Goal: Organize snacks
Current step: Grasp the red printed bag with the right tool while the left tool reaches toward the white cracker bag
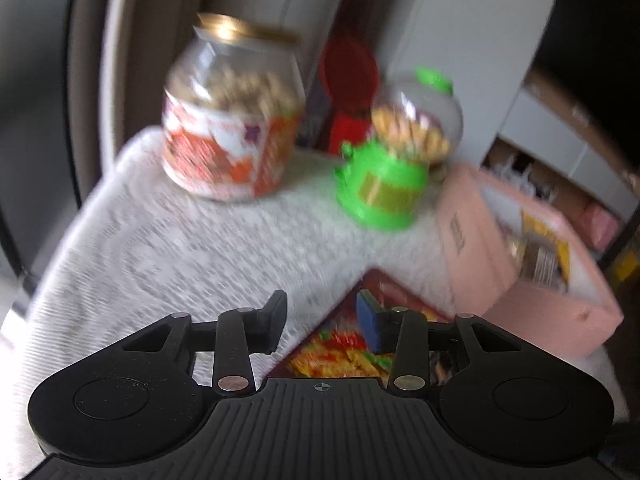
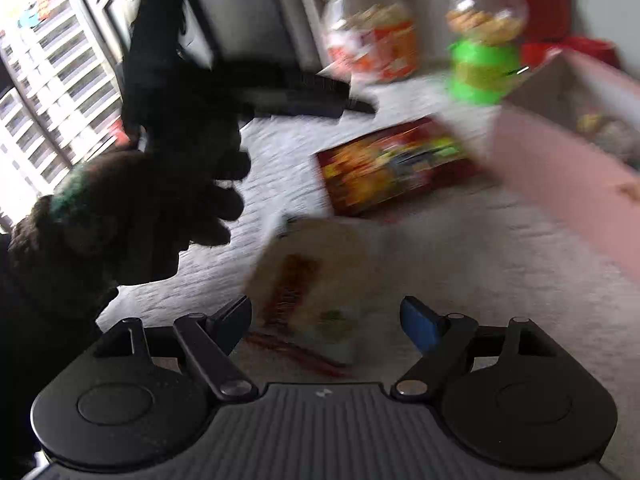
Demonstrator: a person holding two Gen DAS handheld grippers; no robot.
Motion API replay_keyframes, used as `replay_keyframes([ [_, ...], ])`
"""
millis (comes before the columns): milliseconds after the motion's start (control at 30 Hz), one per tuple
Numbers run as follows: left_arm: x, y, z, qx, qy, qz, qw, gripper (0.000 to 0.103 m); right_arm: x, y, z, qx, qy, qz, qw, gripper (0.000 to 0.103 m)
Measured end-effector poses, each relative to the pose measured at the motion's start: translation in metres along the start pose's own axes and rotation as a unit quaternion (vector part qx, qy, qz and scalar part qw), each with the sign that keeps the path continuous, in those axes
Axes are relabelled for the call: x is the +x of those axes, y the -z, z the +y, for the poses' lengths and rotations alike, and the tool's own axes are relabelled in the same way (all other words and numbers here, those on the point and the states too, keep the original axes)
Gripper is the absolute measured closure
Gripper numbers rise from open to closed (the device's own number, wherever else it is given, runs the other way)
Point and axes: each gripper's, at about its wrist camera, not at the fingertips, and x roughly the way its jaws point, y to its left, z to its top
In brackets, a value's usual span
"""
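Note:
A flat red snack box [image 1: 360, 344] lies on the white cloth; my left gripper [image 1: 322, 320] is open just above its near corner. The box also shows in the right wrist view [image 2: 396, 164]. My right gripper [image 2: 326, 320] is open, its fingers on either side of a pale snack pack [image 2: 312, 276] with red print, not closed on it. A big jar with a gold lid [image 1: 232, 116] and a green dispenser jar [image 1: 396, 152] stand further back. A pink box [image 1: 520, 264] with snack packs inside sits at the right.
The white cloth [image 1: 180, 248] covers the table. In the right wrist view, the gloved hand holding the left gripper [image 2: 180, 128] hangs over the table's left side. A red container [image 1: 348, 88] stands behind the jars. Shelves with boxes are at far right.

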Motion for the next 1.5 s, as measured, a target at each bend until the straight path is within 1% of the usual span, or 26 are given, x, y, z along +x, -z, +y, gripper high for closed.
replay_keyframes([
  [33,0.002,0.005,-0.002,0.003,0.007,0.006,1.0000,0.066,-0.004,0.000,-0.007,0.003,0.019,-0.014,1.000,0.021],
  [67,-0.001,0.012,-0.006,0.010,0.016,-0.002,0.9998,0.066,-0.008,0.001,-0.013,0.008,0.034,-0.025,0.999,0.021],
  [100,-0.005,0.016,-0.008,0.014,0.023,0.002,0.9996,0.067,-0.011,0.001,-0.019,0.014,0.047,-0.034,0.998,0.021],
  [167,-0.016,0.031,-0.015,0.014,0.046,0.015,0.9988,0.067,-0.011,0.000,-0.033,0.033,0.063,-0.041,0.997,0.021],
  [233,-0.030,0.046,-0.019,0.004,0.056,0.021,0.9982,0.067,-0.007,-0.003,-0.045,0.056,0.065,-0.038,0.996,0.021],
  [300,-0.043,0.061,-0.020,-0.017,0.064,0.022,0.9976,0.067,-0.002,-0.003,-0.052,0.080,0.057,-0.034,0.995,0.021],
  [367,-0.056,0.072,-0.015,-0.050,0.087,0.029,0.9946,0.067,0.006,-0.003,-0.056,0.099,0.049,-0.029,0.993,0.020],
  [433,-0.068,0.080,-0.007,-0.083,0.101,0.027,0.9910,0.067,0.009,-0.003,-0.055,0.104,0.054,-0.043,0.992,0.019],
  [467,-0.077,0.084,-0.004,-0.092,0.092,0.019,0.9913,0.067,0.011,-0.005,-0.055,0.107,0.052,-0.042,0.992,0.019],
  [500,-0.086,0.086,-0.003,-0.088,0.076,0.007,0.9932,0.067,0.014,-0.008,-0.055,0.110,0.053,-0.040,0.992,0.019],
  [567,-0.102,0.090,-0.003,-0.065,0.042,-0.014,0.9969,0.067,0.021,-0.017,-0.052,0.114,0.052,-0.037,0.991,0.019],
  [667,-0.115,0.095,0.002,-0.051,0.018,-0.021,0.9983,0.067,0.037,-0.034,-0.042,0.109,0.052,-0.023,0.992,0.017],
  [700,-0.117,0.094,0.004,-0.051,0.013,-0.021,0.9984,0.067,0.043,-0.039,-0.037,0.104,0.058,-0.020,0.993,0.016],
  [733,-0.120,0.097,0.006,-0.052,0.008,-0.020,0.9984,0.067,0.051,-0.046,-0.031,0.098,0.068,-0.016,0.993,0.013],
  [800,-0.123,0.100,0.008,-0.054,0.009,-0.018,0.9983,0.067,0.063,-0.054,-0.021,0.084,0.089,-0.010,0.992,0.010],
  [900,-0.126,0.106,0.007,-0.048,0.018,-0.013,0.9986,0.067,0.075,-0.056,-0.002,0.032,0.128,0.003,0.991,0.009],
  [967,-0.126,0.109,0.004,-0.037,0.020,-0.009,0.9991,0.067,0.077,-0.053,0.006,-0.003,0.134,0.001,0.991,0.009],
  [1067,-0.125,0.113,0.002,-0.029,0.023,-0.003,0.9993,0.067,0.069,-0.046,0.006,-0.017,0.117,-0.002,0.993,0.016],
  [1133,-0.124,0.115,0.000,-0.027,0.026,-0.003,0.9993,0.067,0.058,-0.043,0.001,-0.018,0.107,-0.004,0.994,0.030],
  [1233,-0.124,0.116,-0.005,-0.023,0.040,0.002,0.9989,0.067,0.039,-0.034,-0.009,-0.014,0.093,-0.004,0.996,0.040],
  [1300,-0.124,0.117,-0.011,-0.014,0.047,0.006,0.9988,0.067,0.028,-0.023,-0.017,-0.016,0.096,-0.004,0.995,0.044],
  [1400,-0.127,0.117,-0.021,0.007,0.055,0.009,0.9984,0.067,0.008,-0.001,-0.026,-0.022,0.112,-0.010,0.993,0.044],
  [1500,-0.136,0.115,-0.036,0.047,0.052,0.004,0.9976,0.067,-0.009,0.017,-0.037,-0.023,0.137,-0.017,0.990,0.044],
])
